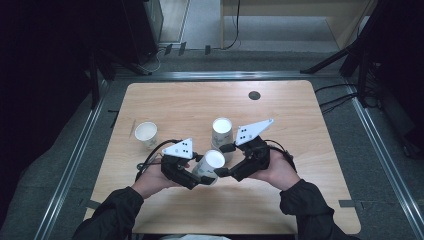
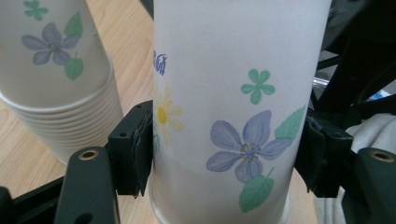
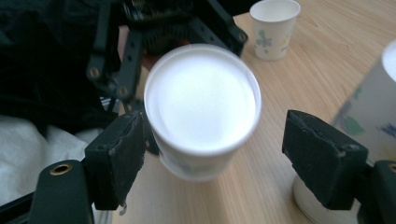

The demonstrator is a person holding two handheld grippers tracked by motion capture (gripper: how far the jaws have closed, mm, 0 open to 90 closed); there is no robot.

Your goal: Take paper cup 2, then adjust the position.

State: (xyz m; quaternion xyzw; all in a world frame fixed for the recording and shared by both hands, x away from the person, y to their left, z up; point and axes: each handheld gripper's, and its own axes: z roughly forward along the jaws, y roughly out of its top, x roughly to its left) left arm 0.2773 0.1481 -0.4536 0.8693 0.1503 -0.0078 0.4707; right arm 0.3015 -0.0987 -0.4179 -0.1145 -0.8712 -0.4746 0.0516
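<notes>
Left gripper (image 2: 229, 154) pinches 1 flowered paper cup (image 2: 233, 107) beside the cup stack (image 1: 222, 131); right gripper (image 3: 224, 163) stands spread around its base.

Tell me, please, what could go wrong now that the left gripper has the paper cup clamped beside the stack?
1. The left gripper pinches the thin paper cup by its wall; the pressure may dent it.
2. The right gripper stands open around the cup's base end, one pad touching; any sideways move could knock the cup askew.
3. The stack of cups stands close behind; a swing could topple it.
</notes>
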